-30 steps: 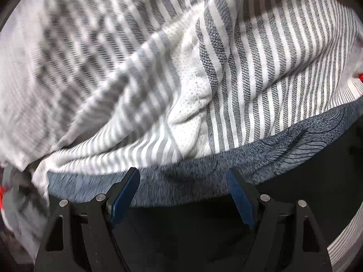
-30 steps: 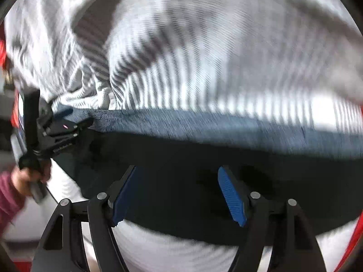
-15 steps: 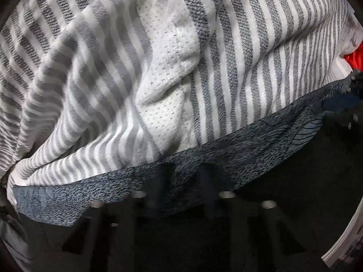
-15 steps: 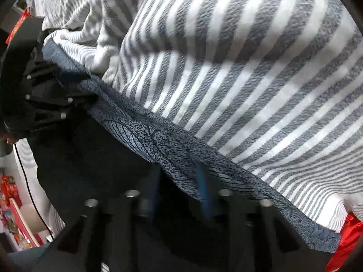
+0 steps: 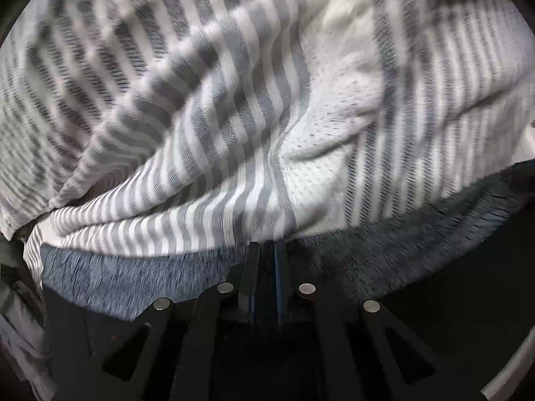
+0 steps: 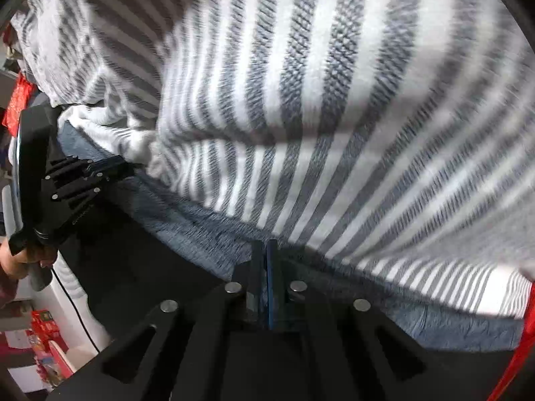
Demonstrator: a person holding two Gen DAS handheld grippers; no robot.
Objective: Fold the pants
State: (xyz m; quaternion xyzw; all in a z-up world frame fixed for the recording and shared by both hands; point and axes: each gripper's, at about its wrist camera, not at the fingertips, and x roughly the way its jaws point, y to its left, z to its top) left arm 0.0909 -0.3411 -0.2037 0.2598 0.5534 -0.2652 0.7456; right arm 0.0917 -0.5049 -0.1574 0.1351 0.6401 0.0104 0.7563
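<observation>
The pants are dark, with a blue-grey heathered waistband [image 5: 140, 277] running along their upper edge; the band also shows in the right wrist view [image 6: 214, 234]. They lie on a grey-and-white striped cloth [image 5: 217, 117]. My left gripper [image 5: 265, 250] is shut on the waistband. My right gripper [image 6: 264, 250] is shut on the waistband further along. The left gripper also shows at the left of the right wrist view [image 6: 113, 167], closed on the band's end. The black pant fabric [image 6: 140, 267] hangs below the band.
The striped cloth [image 6: 334, 100] fills most of both views, rumpled with a plain white panel [image 5: 321, 173]. Red items [image 6: 16, 100] and boxes [image 6: 43, 351] sit at the left edge. A red strip [image 6: 525, 334] shows at the right edge.
Both grippers were open a second ago and have closed on the waistband. The views have shifted and blurred as the band was taken up.
</observation>
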